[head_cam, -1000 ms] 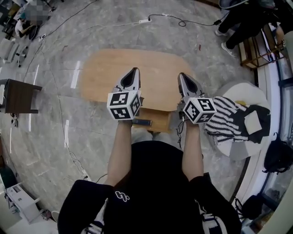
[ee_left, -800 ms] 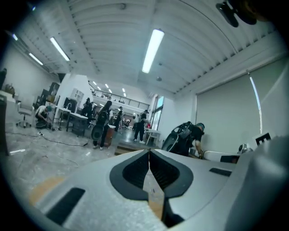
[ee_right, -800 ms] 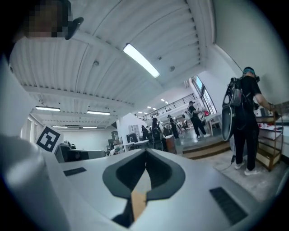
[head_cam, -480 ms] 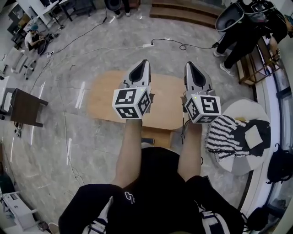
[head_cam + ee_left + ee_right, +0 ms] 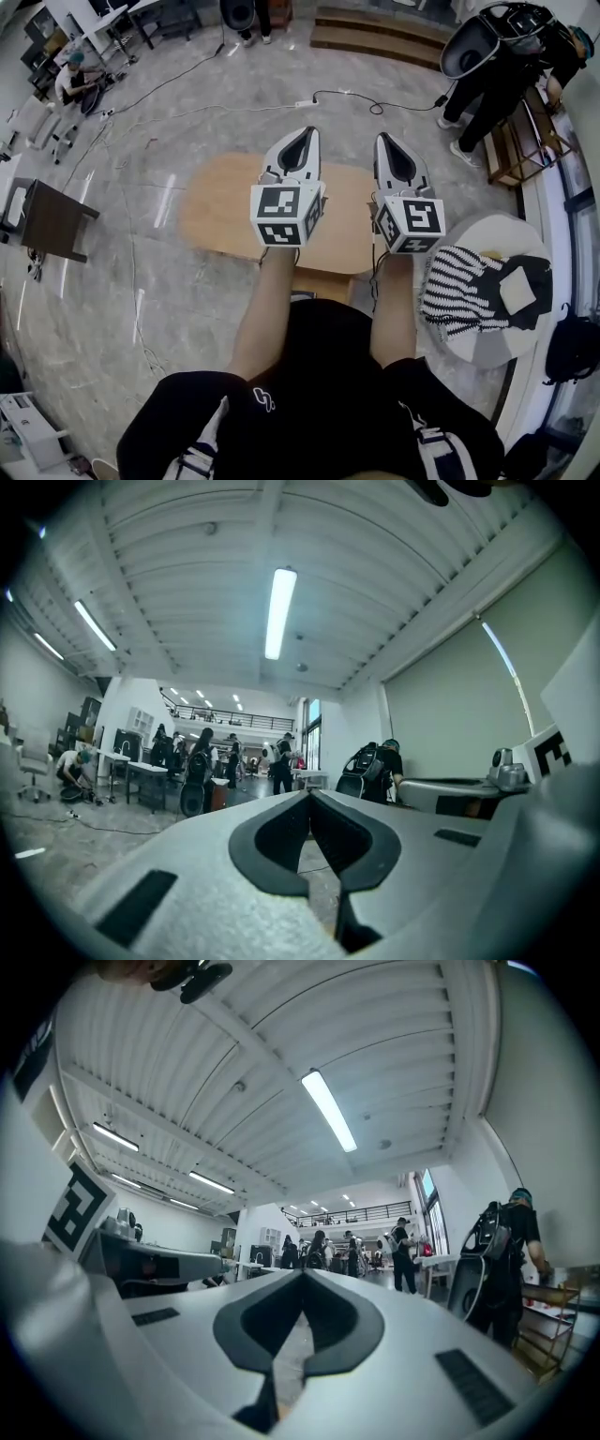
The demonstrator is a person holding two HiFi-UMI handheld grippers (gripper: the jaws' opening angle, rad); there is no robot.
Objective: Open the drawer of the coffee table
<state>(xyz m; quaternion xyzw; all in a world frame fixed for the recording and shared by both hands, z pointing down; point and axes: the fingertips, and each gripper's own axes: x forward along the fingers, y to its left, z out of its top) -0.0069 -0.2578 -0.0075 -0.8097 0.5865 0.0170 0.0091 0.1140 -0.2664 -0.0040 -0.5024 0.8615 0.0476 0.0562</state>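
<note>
Where the table (image 5: 225, 211) sits: at 12 o'clock from my body in the head view, with its oval wooden top beneath both grippers.
Drawer (image 5: 325, 284): a wooden box under the top's 6 o'clock edge, between my forearms. I cannot tell whether it is pulled out, and neither gripper touches it.
Left gripper (image 5: 304, 133): clenched, its pads meeting tip to tip with nothing between them. I hold it over the top, pointing to 12 o'clock.
Right gripper (image 5: 386, 141): clenched the same way and empty. It sits near the left one, at its 3 o'clock, and points to 12 o'clock too.
Cubes: the left cube (image 5: 286, 216) and right cube (image 5: 410, 223) sit just ahead of my wrists.
Gripper views: both look out level across a big hall, with strip lights on the ceiling and people at desks far off.
Round table (image 5: 483, 228): white, at 3 o'clock from the table and close beside my right arm.
Striped cloth (image 5: 459, 291): black and white, heaped on the round table and touching a black cloth (image 5: 536, 281) at its 3 o'clock.
Side table (image 5: 52, 217): dark, well apart at 9 o'clock.
Cable (image 5: 342, 94): on the grey floor beyond the table, at 12 o'clock.
People: one in black (image 5: 502, 80) stands at 2 o'clock, and one crouches (image 5: 75, 80) at 10 o'clock.
</note>
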